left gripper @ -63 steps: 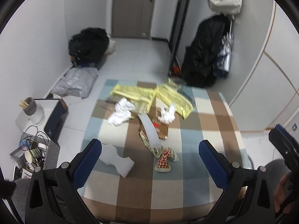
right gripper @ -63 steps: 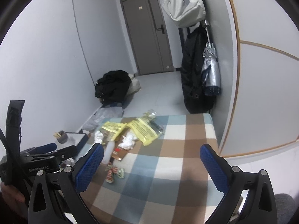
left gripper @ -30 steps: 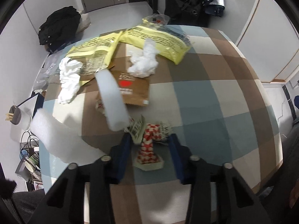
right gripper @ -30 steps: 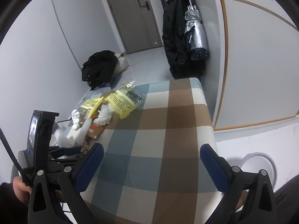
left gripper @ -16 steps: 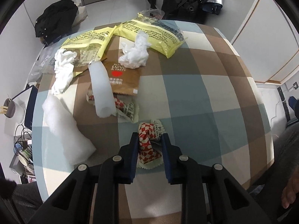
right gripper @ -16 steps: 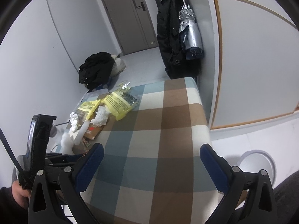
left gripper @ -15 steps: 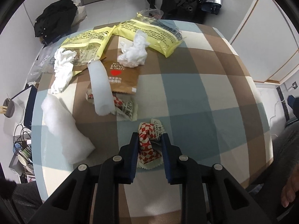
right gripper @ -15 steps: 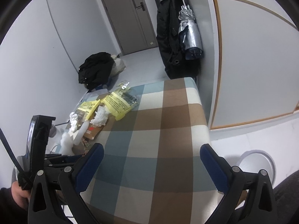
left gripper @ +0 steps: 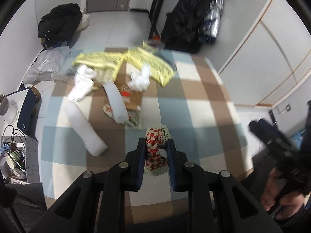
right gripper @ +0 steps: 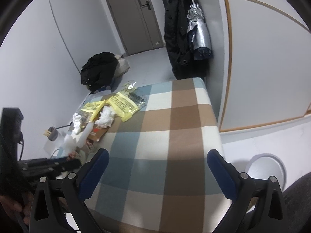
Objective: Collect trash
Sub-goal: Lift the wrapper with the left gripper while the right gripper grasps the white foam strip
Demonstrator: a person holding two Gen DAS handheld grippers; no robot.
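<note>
My left gripper (left gripper: 156, 145) is shut on a red-and-white checkered wrapper (left gripper: 155, 149) and holds it above the checkered table (left gripper: 194, 104). More trash lies at the table's far left: yellow bags (left gripper: 147, 64), crumpled white tissues (left gripper: 141, 78), a brown packet (left gripper: 130, 97), a white tube (left gripper: 115, 103) and a white foam roll (left gripper: 81, 124). My right gripper (right gripper: 157, 167) is open and empty over the table's near right part (right gripper: 175, 139). It also shows at the right of the left wrist view (left gripper: 272, 137).
A white round bin (right gripper: 265, 169) stands on the floor right of the table. Black coats (left gripper: 186, 17) and an umbrella (right gripper: 198, 35) hang at the far wall. A black bag (left gripper: 58, 21) lies on the floor. A cluttered side table (left gripper: 17, 120) is at left.
My left gripper closed on the checkered wrapper and has lifted it off the table, pulling back towards me. My right gripper has shifted only a little.
</note>
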